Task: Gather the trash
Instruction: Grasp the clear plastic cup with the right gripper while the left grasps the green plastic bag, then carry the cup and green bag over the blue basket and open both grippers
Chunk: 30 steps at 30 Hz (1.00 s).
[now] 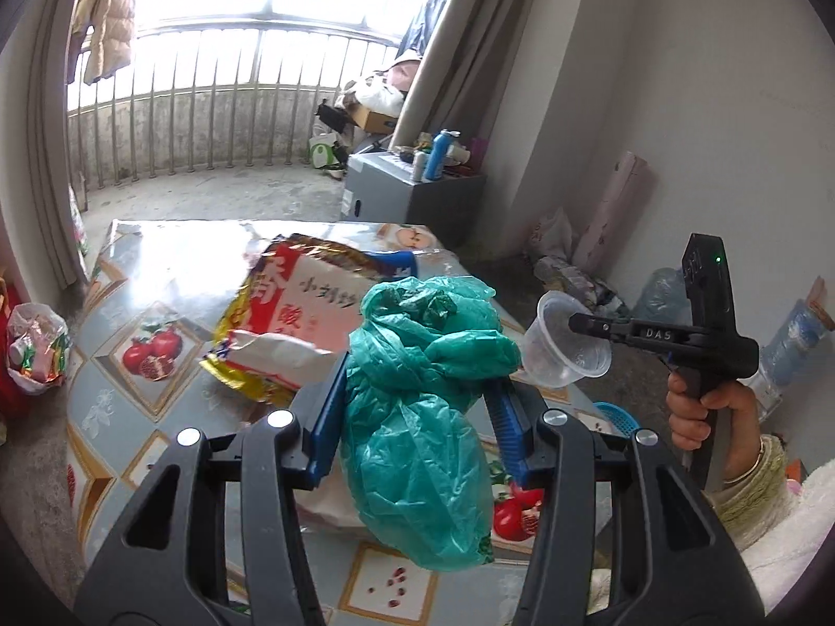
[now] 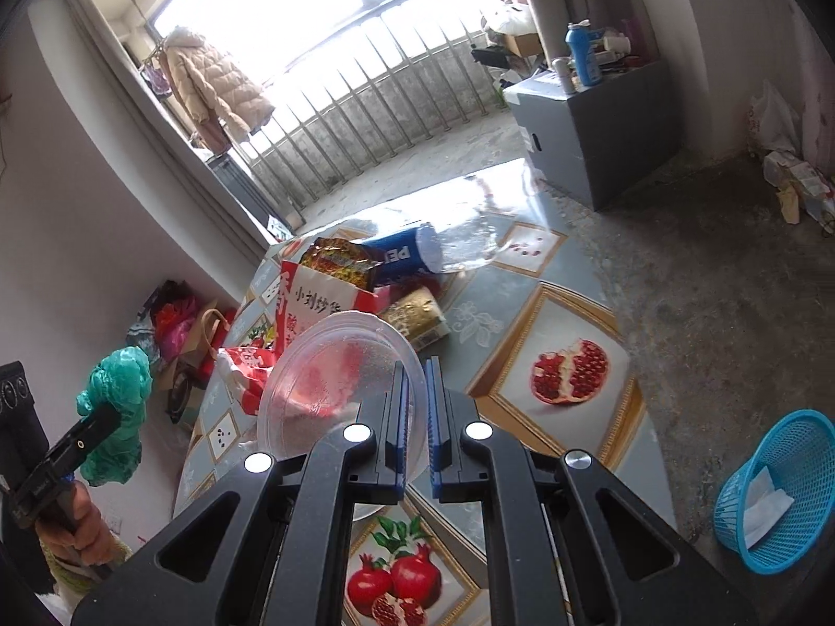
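My left gripper (image 1: 417, 370) is shut on a crumpled green plastic bag (image 1: 422, 401) that bulges out between its blue pads, above the table (image 1: 156, 271). My right gripper (image 2: 417, 368) is shut on the rim of a clear plastic cup (image 2: 334, 381), with one pad inside and one outside. The left wrist view shows that cup (image 1: 566, 347) at the right, pinched by the right gripper (image 1: 576, 322) held in a hand (image 1: 704, 417). The green bag (image 2: 115, 401) and the left gripper (image 2: 99, 420) appear at the left edge of the right wrist view.
On the pomegranate-patterned table (image 2: 522, 313) lie a red and white snack bag (image 2: 308, 302), a Pepsi bottle (image 2: 412, 253) and a gold wrapper (image 2: 417, 315). A blue mesh basket (image 2: 772, 490) with white paper stands on the floor at the right. A grey cabinet (image 2: 589, 125) stands behind.
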Tool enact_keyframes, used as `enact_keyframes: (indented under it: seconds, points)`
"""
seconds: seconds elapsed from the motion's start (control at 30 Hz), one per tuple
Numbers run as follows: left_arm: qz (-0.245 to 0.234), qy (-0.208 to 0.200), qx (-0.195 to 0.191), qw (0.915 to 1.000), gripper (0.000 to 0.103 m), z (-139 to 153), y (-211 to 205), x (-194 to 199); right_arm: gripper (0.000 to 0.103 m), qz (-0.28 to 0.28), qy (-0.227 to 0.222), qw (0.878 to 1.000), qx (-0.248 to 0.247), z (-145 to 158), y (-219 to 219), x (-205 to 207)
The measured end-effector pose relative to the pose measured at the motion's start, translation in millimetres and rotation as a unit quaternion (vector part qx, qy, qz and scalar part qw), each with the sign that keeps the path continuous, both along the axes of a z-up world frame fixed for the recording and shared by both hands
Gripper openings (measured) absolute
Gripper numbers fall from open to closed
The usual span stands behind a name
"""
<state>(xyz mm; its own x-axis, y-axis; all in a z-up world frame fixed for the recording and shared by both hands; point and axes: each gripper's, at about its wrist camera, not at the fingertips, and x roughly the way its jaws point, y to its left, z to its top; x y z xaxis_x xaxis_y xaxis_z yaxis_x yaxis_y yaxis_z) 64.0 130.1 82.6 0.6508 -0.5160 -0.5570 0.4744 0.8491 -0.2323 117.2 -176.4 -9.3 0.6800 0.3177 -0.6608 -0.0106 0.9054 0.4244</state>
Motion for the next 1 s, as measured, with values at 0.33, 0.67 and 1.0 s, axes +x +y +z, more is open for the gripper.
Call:
enact_keyframes:
  seconds: [0.33, 0.67, 1.0]
  points:
    - [-0.14, 0.028, 0.001, 0.9897, 0.047, -15.1, -156.3, 35.2, 0.007, -0.138, 0.007, 0.99, -0.013, -14.2, -113.1, -70.7]
    - [-0.288, 0.155, 0.025, 0.9448, 0.047, -81.1, -365.9, 63.0, 0.007, -0.333, 0.081, 0.939, -0.03, -75.9, -249.1, -137.9]
    - [-0.339, 0.206, 0.118, 0.9103, 0.066, -184.9, -519.6, 52.8, 0.015, -0.434, 0.17, 0.885, 0.015, -182.4, -345.6, -150.5]
